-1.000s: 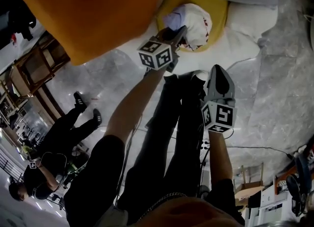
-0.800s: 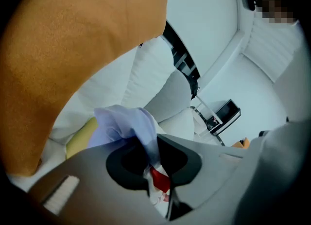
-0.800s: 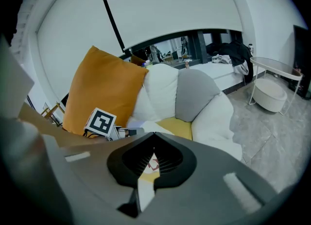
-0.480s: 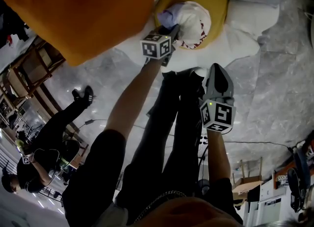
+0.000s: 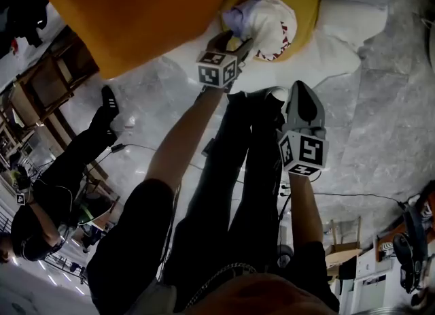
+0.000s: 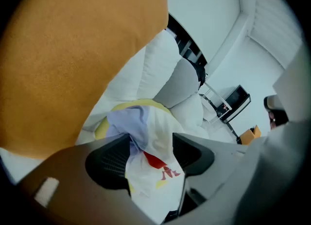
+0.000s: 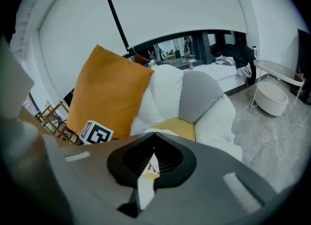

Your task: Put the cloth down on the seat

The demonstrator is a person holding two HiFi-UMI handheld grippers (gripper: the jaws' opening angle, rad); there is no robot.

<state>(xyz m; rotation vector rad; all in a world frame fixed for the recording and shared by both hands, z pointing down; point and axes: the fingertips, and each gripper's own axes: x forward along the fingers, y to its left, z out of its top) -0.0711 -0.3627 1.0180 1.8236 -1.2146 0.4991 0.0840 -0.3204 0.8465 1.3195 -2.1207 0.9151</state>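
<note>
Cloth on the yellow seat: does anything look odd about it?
The cloth sits bunched in a heap on the yellow seat, not spread flat, one end between the left tool's opening jaws. Nothing looks spilled or damaged.

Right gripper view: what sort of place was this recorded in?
Probably an indoor lounge-style showroom or studio rather than a home. It shows a white petal-shaped seat with an orange cushion, a polished marble-look floor, and wooden chairs off to one side.

Head view steeply down from above, gripper views low, close, all sharing the yellow seat [image 5: 306,14]
</note>
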